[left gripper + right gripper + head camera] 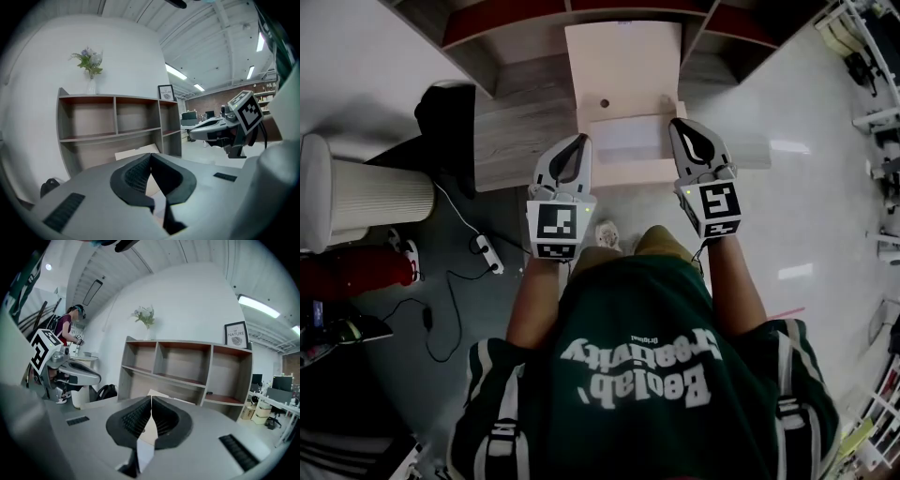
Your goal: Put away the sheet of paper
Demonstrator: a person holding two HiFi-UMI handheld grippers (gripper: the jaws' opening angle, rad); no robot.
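Paper (623,70), near edge in both jaws

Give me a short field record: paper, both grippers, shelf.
paper: sheet of paper held up in front of the shelf unit, not yet put away
left gripper: jaws shut on the sheet's near left edge
right gripper: jaws shut on the sheet's near right edge
shelf: open compartments, straight ahead of both grippers
on top of shelf: vase of flowers, framed picture
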